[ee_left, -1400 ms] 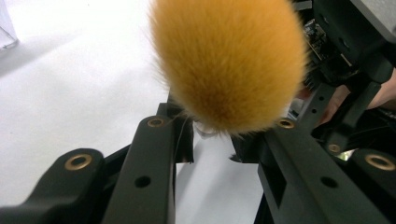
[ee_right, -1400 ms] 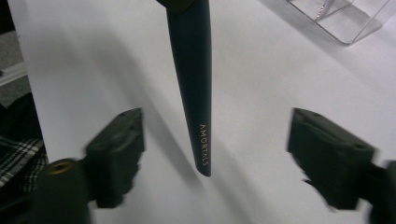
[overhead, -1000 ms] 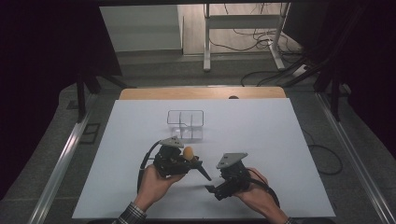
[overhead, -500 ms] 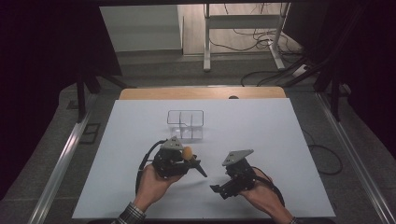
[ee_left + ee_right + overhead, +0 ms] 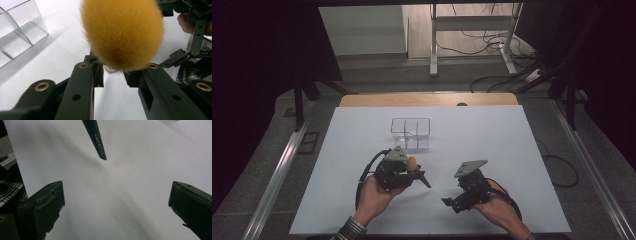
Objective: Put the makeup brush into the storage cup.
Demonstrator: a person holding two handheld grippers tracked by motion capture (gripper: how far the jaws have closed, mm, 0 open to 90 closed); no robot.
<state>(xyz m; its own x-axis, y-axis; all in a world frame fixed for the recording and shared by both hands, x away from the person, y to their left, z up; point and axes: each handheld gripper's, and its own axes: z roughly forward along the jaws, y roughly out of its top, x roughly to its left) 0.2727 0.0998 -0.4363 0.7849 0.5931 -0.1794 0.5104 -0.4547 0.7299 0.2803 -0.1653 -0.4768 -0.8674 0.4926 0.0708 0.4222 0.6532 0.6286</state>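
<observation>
Makeup brush with orange bristle head (image 5: 121,35) and dark tapered handle (image 5: 96,138): clamped in the left tongs (image 5: 412,175), held above the white surface (image 5: 492,135), near the clear plastic compartment organizer (image 5: 411,133). Right tongs (image 5: 451,202) released, jaws wide apart, just beside the handle tip.

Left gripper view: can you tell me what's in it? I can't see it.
A fluffy orange makeup brush is pinched in the left claw, bristles toward the camera. A clear plastic organizer sits on the white table at upper left.
</observation>
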